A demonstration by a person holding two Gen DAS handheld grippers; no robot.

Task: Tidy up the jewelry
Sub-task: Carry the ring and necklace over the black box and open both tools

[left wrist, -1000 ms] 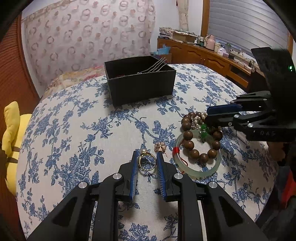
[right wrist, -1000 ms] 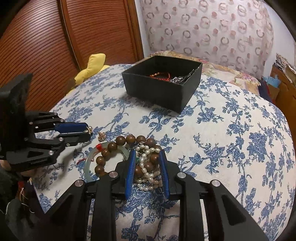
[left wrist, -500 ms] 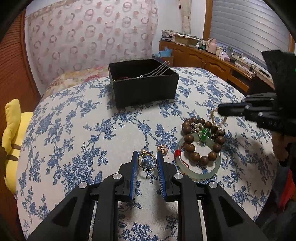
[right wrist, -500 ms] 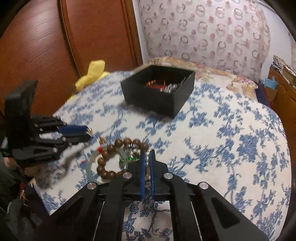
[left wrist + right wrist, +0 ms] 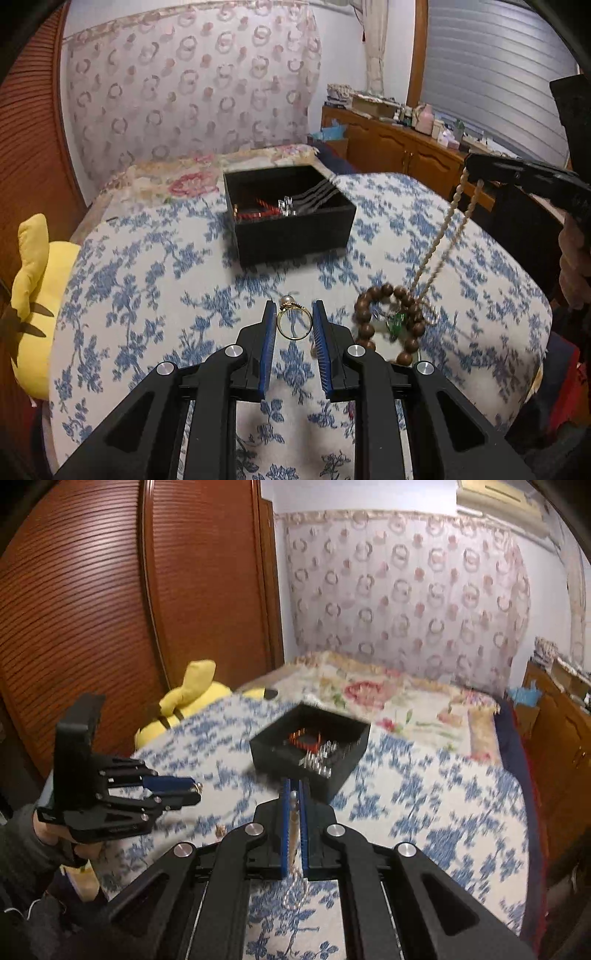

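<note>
My left gripper [image 5: 294, 307] is shut on a gold ring with a pearl [image 5: 293, 322] and holds it above the blue-flowered cloth. My right gripper [image 5: 293, 786] is shut on a pearl necklace [image 5: 441, 236], lifted high; the strand hangs down to the wooden bead bracelet [image 5: 388, 317] and the pale jade bangle [image 5: 384, 334] on the cloth. The black jewelry box [image 5: 291, 218] stands open ahead of both grippers, with a red bracelet and silver pieces inside; it also shows in the right wrist view [image 5: 310, 746]. The left gripper shows in the right wrist view [image 5: 195, 792].
A yellow plush toy [image 5: 33, 284] lies at the left edge of the bed. A small gold earring [image 5: 221, 830] lies on the cloth below the left gripper. A wooden cabinet [image 5: 399, 147] stands at the right; a brown slatted door [image 5: 110, 609] at the left.
Both grippers have risen. The left lifted the ring off the cloth. The right closed on the pearl necklace and pulled it up from the bracelet pile.
</note>
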